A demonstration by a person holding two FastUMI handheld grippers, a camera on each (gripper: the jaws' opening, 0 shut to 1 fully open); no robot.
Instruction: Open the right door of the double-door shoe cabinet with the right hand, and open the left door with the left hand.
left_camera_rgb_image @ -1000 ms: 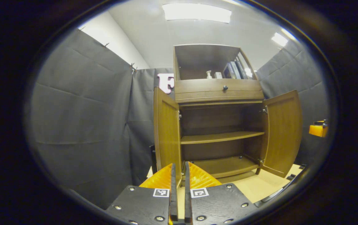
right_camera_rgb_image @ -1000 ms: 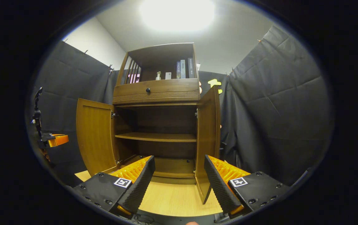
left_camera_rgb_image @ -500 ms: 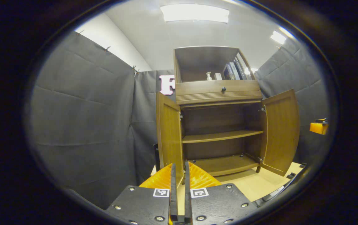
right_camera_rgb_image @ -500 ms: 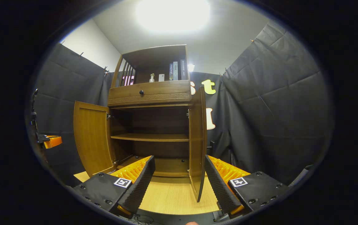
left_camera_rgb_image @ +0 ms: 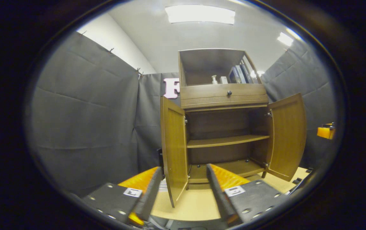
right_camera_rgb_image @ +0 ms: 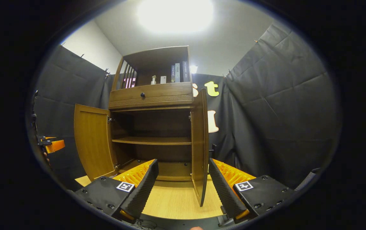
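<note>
Standing wide: both cabinet doors [left_camera_rgb_image: 174, 150] [right_camera_rgb_image: 198, 147], both tongs [left_camera_rgb_image: 181, 191] [right_camera_rgb_image: 183, 185] parted.

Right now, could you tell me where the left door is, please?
In the left gripper view, the left door stands swung open at the cabinet's left edge, between the open left claw's fingers.

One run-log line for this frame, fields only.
left door: open | right door: open | left gripper: open, empty | right gripper: open, empty | task: both doors open
</note>
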